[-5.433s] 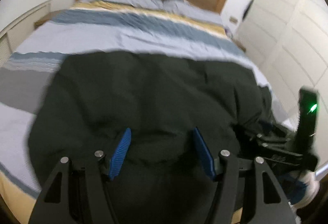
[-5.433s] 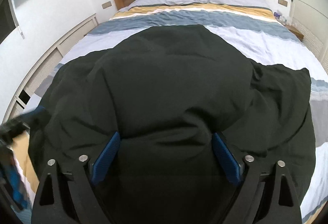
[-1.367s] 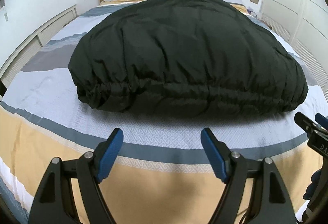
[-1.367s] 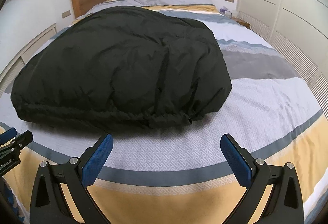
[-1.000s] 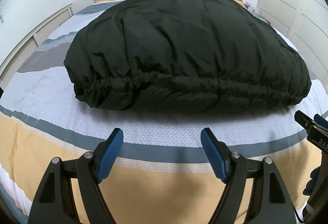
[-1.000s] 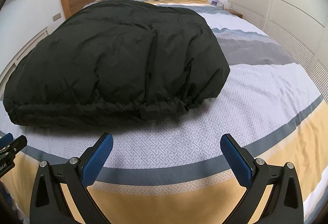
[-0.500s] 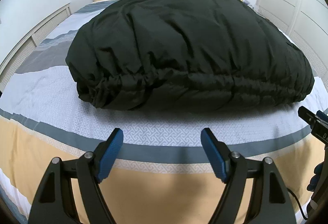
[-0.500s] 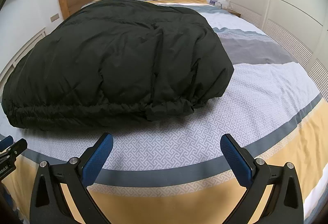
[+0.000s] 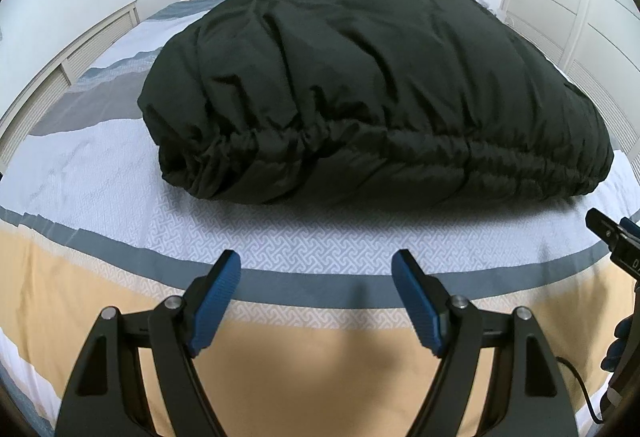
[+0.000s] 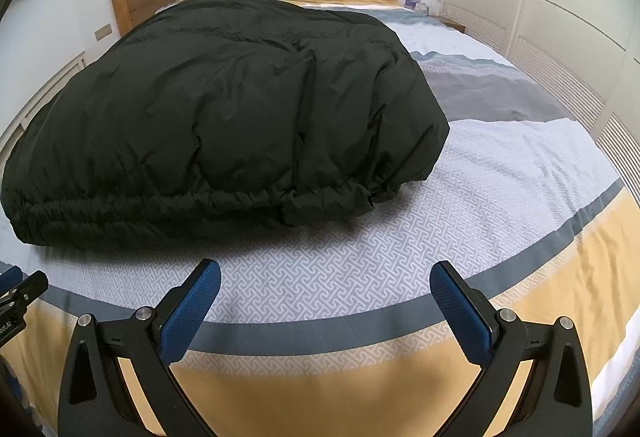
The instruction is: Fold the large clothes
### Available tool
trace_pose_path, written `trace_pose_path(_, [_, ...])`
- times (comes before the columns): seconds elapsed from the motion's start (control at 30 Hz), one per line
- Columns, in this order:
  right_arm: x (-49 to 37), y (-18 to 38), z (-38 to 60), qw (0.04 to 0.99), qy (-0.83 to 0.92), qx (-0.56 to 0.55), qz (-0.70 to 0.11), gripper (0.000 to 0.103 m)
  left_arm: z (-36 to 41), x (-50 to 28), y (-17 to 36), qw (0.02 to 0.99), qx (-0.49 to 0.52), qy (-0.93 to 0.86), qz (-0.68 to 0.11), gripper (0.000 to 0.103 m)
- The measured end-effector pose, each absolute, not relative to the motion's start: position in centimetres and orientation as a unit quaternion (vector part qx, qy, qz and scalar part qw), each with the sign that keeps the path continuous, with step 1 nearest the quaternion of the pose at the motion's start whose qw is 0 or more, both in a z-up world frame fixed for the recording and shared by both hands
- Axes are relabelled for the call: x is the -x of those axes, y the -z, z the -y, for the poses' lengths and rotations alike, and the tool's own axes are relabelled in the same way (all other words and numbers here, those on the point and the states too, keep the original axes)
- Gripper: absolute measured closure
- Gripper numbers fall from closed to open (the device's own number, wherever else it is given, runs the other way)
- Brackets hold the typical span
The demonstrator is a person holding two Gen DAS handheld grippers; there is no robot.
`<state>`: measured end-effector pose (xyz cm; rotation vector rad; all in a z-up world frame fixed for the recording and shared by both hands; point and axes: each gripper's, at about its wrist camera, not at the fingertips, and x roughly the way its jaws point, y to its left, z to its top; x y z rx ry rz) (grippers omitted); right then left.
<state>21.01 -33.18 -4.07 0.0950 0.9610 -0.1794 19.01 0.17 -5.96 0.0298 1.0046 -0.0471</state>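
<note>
The bulky black puffy quilted garment (image 9: 372, 77) lies folded mid-bed on the striped duvet (image 9: 280, 237), its gathered hem nearest both grippers. The left gripper (image 9: 316, 269) and right gripper (image 10: 326, 279) hover apart from that hem, fingers spread wide, holding nothing.
</note>
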Motion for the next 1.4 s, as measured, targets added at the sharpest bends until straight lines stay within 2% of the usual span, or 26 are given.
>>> trace_pose_path(1.4, [-20.2, 4.0, 34.4, 0.879, 0.091, -0.037, -0.466, 0.001, -0.4, -18.3, 6.7, 0.874, -0.013, 0.021, -0.486, 0.026])
